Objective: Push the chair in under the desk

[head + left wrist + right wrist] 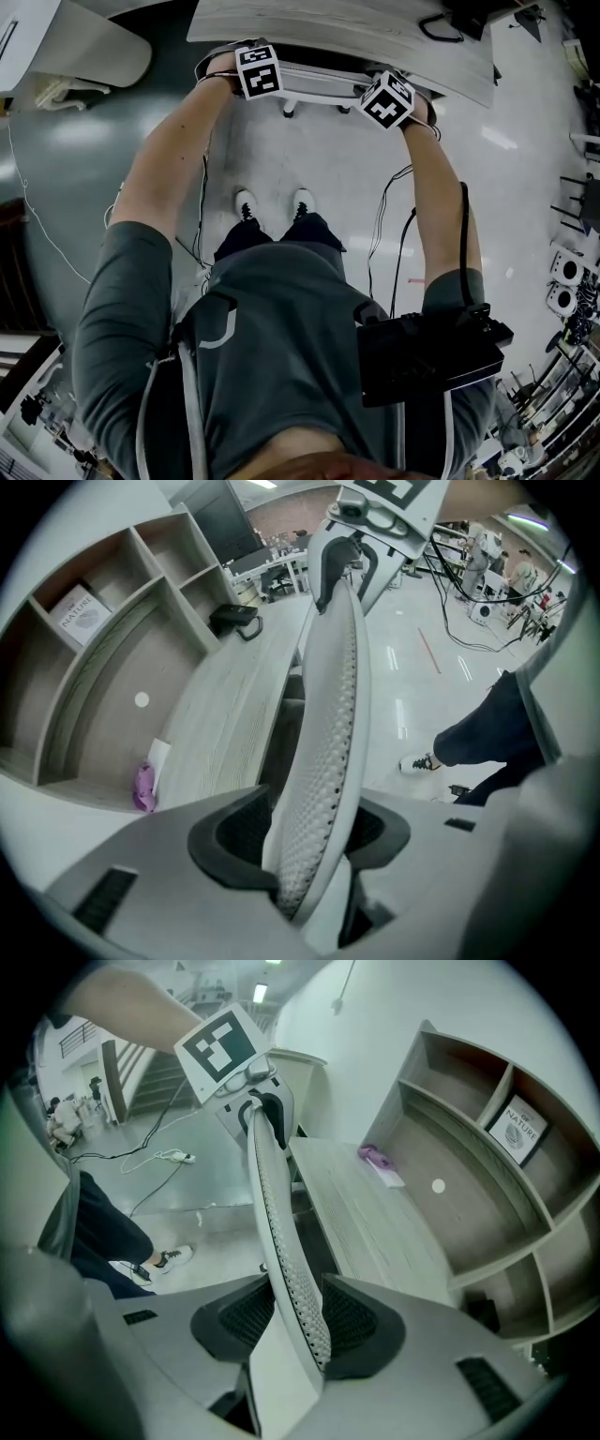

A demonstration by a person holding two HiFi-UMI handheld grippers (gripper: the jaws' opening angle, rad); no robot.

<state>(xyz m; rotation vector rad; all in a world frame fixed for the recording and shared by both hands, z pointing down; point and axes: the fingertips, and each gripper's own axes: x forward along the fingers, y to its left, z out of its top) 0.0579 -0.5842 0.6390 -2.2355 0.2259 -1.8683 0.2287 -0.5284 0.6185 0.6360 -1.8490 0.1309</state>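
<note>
Chair backrest (pixel 319 81) stands loose inside left tool (pixel 305 838), clamped by right tool (pixel 298 1321), arms (pixel 169 159) outstretched downward.

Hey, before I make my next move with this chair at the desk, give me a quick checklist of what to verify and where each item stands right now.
1. Chair backrest up against the desk edge: ok.
2. Left gripper gripping the backrest: not ok, its jaws stand loose around it.
3. Right gripper gripping the backrest: cannot tell.
4. Shoes standing back from the casters: ok.
5. Trailing cables clear of the casters: cannot tell.
</note>
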